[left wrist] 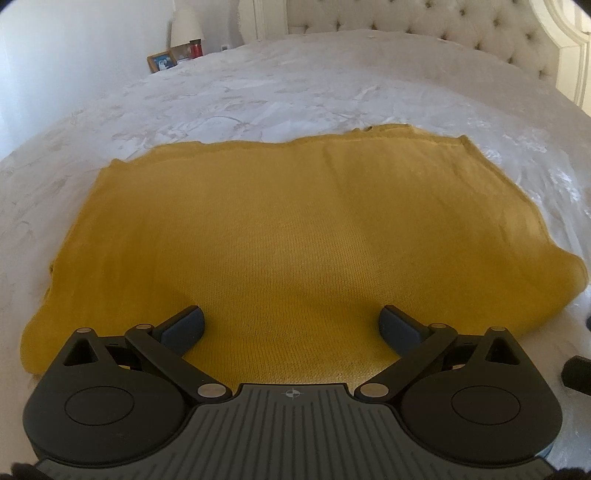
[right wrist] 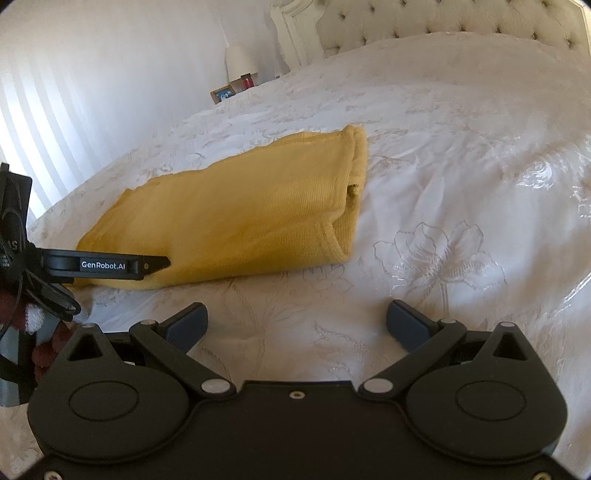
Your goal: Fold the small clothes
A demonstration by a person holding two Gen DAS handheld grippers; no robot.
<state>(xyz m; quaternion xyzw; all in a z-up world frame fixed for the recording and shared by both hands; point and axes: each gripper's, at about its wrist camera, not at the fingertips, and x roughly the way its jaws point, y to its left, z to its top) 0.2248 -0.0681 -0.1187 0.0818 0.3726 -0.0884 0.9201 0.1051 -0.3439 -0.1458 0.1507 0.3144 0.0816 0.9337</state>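
A mustard-yellow knit garment [left wrist: 258,236] lies folded into a flat rectangle on the white bedspread [left wrist: 295,85]. My left gripper [left wrist: 291,321] is open and empty, hovering over the garment's near edge. In the right wrist view the garment [right wrist: 236,218] lies ahead and to the left, its folded layers showing at the right end. My right gripper [right wrist: 295,321] is open and empty over bare bedspread [right wrist: 461,184], right of the garment. The left gripper's side [right wrist: 110,265] shows at the garment's near left corner.
A tufted headboard [left wrist: 443,26] stands at the far end of the bed. A nightstand at the far left holds a lamp [left wrist: 186,26], a red jar [left wrist: 195,48] and a picture frame [left wrist: 161,62]. White bedspread surrounds the garment.
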